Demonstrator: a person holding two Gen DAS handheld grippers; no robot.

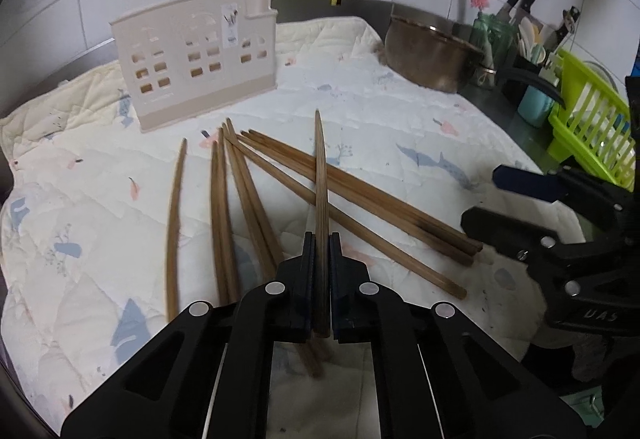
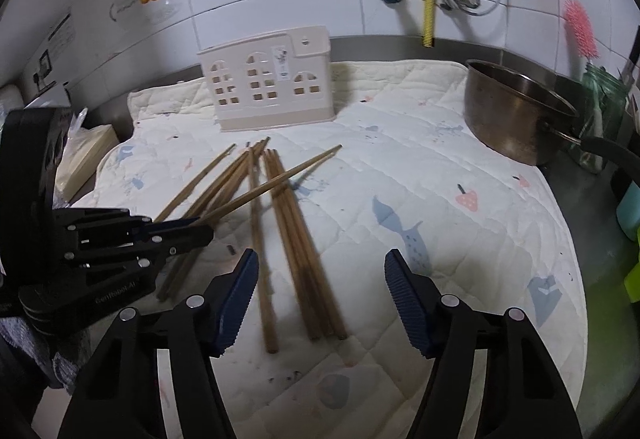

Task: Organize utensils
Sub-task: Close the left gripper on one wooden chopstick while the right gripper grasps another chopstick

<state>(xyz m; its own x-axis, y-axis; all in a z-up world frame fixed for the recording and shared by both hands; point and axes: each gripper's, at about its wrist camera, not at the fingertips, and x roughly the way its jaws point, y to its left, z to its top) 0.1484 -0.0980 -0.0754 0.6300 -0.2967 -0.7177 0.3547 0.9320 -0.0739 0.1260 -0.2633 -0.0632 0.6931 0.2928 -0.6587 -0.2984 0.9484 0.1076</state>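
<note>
Several brown wooden chopsticks (image 1: 360,199) (image 2: 304,239) lie fanned on a quilted mat (image 1: 400,111) (image 2: 440,199). My left gripper (image 1: 321,239) is shut on one chopstick (image 1: 321,167), which points forward toward the wall. In the right wrist view that left gripper (image 2: 200,229) sits at the left and its chopstick (image 2: 280,179) slants up to the right over the pile. My right gripper (image 2: 321,259) (image 1: 480,195) is open above the near ends of the loose chopsticks, its pads touching none. A beige utensil holder (image 1: 192,59) (image 2: 268,83) with window cut-outs stands upright at the back of the mat.
A metal pot (image 1: 432,55) (image 2: 516,115) sits at the mat's back right. Beyond it are a green jar (image 2: 600,99) with a pink brush, knives and a lime dish rack (image 1: 592,127). A tissue box (image 2: 84,155) lies left of the mat. A tiled wall with pipes stands behind.
</note>
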